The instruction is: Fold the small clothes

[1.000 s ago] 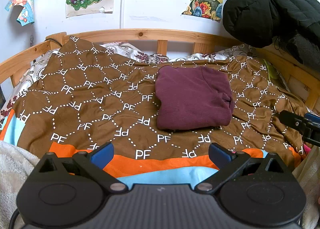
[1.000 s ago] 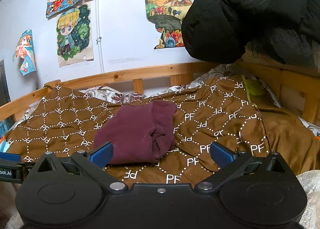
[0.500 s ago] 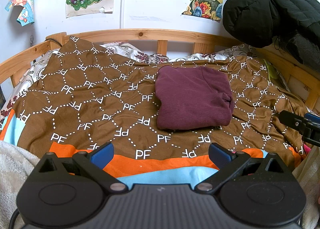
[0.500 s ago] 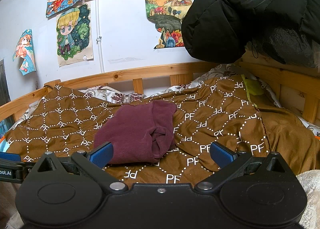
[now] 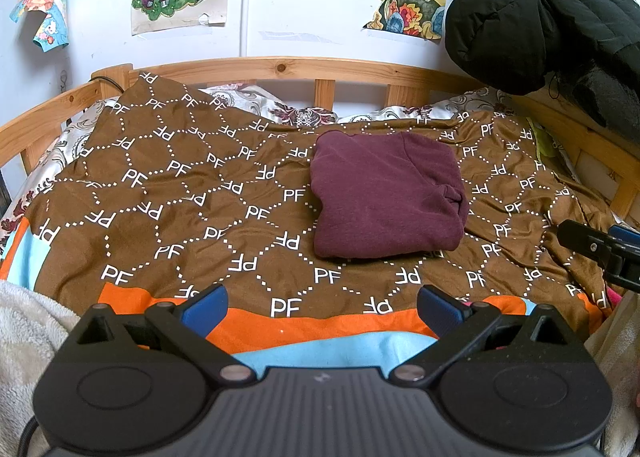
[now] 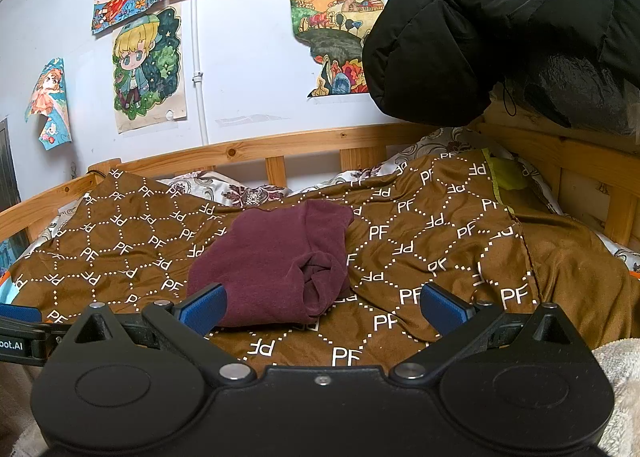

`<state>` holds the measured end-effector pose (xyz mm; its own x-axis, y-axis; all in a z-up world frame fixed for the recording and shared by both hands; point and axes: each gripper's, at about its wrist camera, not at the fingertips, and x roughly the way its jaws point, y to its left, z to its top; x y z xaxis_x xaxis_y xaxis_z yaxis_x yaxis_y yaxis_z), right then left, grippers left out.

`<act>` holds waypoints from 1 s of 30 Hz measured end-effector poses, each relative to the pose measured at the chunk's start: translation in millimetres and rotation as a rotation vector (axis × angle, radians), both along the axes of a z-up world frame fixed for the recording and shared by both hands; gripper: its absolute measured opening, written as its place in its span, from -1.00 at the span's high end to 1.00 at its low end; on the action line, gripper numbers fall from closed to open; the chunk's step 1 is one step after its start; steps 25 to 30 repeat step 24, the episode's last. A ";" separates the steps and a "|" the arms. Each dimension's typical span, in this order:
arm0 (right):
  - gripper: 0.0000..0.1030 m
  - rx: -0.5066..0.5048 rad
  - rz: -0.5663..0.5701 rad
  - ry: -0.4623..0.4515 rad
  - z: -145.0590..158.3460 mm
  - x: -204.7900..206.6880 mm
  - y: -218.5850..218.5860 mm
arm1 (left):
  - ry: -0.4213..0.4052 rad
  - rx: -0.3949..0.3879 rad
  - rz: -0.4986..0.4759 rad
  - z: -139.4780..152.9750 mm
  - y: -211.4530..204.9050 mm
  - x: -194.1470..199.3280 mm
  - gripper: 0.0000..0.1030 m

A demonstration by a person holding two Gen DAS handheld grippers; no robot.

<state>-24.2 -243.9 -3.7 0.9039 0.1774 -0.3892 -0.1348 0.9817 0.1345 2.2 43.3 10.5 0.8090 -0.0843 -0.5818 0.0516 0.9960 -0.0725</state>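
Observation:
A maroon garment [image 5: 384, 193] lies folded into a rough square on the brown patterned bedspread [image 5: 180, 193]; in the right wrist view the garment [image 6: 276, 261] shows a rolled end at its right side. My left gripper [image 5: 322, 307] is open and empty, held near the bed's front edge, apart from the garment. My right gripper [image 6: 322, 307] is open and empty, just in front of the garment's near edge. The right gripper's tip also shows at the right edge of the left wrist view [image 5: 600, 249].
A wooden bed rail [image 5: 280, 69] runs around the back and sides. A black puffer jacket [image 6: 500, 29] hangs at the upper right. A fleecy white blanket [image 5: 24, 321] lies at the bed's front corners. Posters hang on the wall [image 6: 148, 69].

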 end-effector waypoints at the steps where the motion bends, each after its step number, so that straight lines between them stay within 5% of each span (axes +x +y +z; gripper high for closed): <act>1: -0.99 0.000 0.000 0.000 0.0 0.0 0.0 | -0.001 -0.002 -0.002 0.1 0.2 0.0 -0.99; 30: -0.99 -0.001 0.000 0.001 0.2 -0.3 0.5 | 0.041 0.010 -0.026 -4.4 1.7 2.9 -0.99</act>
